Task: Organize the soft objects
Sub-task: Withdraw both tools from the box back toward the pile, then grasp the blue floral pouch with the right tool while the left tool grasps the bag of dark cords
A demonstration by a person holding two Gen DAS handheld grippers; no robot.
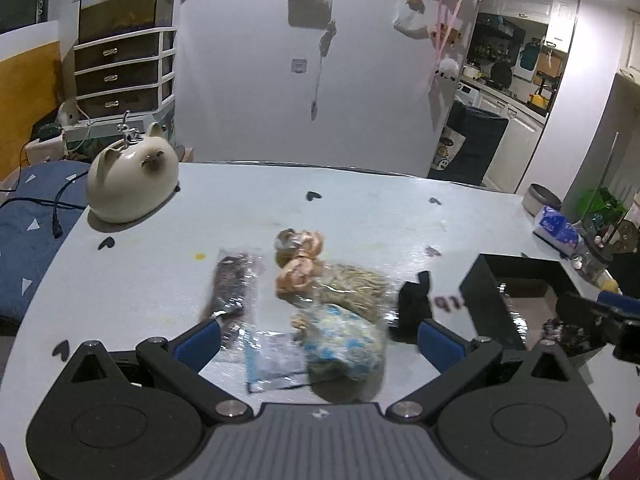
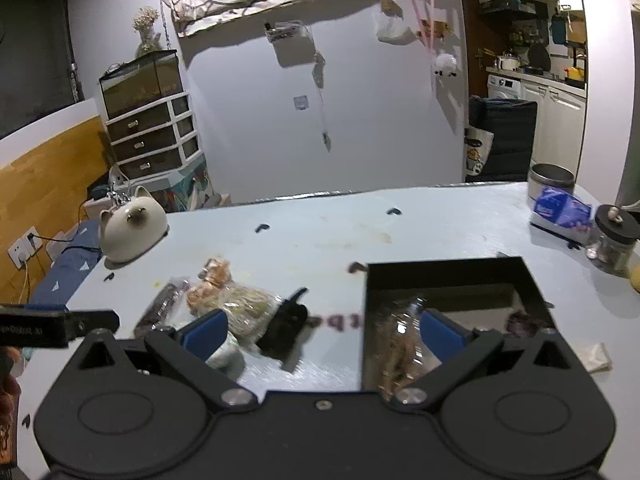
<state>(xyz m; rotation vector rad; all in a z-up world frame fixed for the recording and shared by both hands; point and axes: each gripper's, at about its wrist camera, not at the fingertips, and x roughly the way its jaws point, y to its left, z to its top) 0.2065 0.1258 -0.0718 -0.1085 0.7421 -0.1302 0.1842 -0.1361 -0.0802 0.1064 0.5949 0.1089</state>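
Step in hand: picking the next soft packet off the table (image 1: 360, 208) for the black box (image 2: 452, 276), as judged from the layout.
Soft things: pile of bagged items at lower centre of the left view — blue-and-white packet (image 1: 344, 344), tan fibrous bag (image 1: 356, 288), peach bundle (image 1: 296, 272), dark strip in clear wrap (image 1: 232, 284), black pouch (image 1: 412, 304).
Box: lower right of the left view, centre right of the right view; one wrapped item already inside (image 2: 400, 344).
Left claw (image 1: 318, 344): fingers wide apart, nothing held, low over the blue-and-white packet, pointing away across the table.
Right claw (image 2: 320, 336): fingers wide apart, nothing held, straddling the box's left wall, one finger over the pile, the other over the box.
Doing it well: straddle a single packet, pinch the bulk rather than loose film, lift clear of neighbours.
Risk: slippery wrap, two packets dragged together.
Elsewhere: cat-shaped white pot (image 1: 132, 176) at upper left, well apart.
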